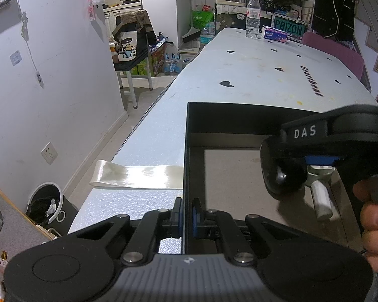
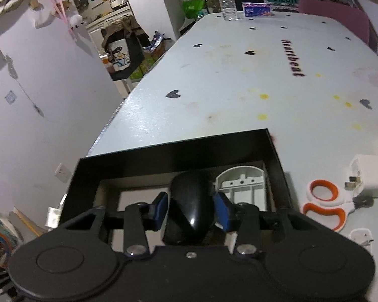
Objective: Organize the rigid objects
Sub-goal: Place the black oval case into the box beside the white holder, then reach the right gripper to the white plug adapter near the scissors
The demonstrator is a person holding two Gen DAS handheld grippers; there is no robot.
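A black open box [image 1: 239, 115] stands at the near left corner of the white table. My left gripper [image 1: 188, 216] is shut on the box's left wall, one blue pad on each side of it. In the right wrist view my right gripper [image 2: 191, 207] is shut on a glossy black computer mouse [image 2: 190, 201], held over the inside of the box [image 2: 176, 151]. In the left wrist view that mouse [image 1: 282, 176] hangs just above the box floor. A white plastic bracket [image 2: 242, 186] and a white cylinder [image 1: 320, 201] lie in the box's right part.
Orange-handled scissors [image 2: 322, 206] and a white plug adapter [image 2: 370, 178] lie on the table right of the box, with another white plug [image 2: 363, 236] nearer. A shiny ribbon strip [image 1: 138, 177] hangs over the left edge. A water bottle [image 1: 252, 17] and tissue box [image 1: 274, 34] stand far off.
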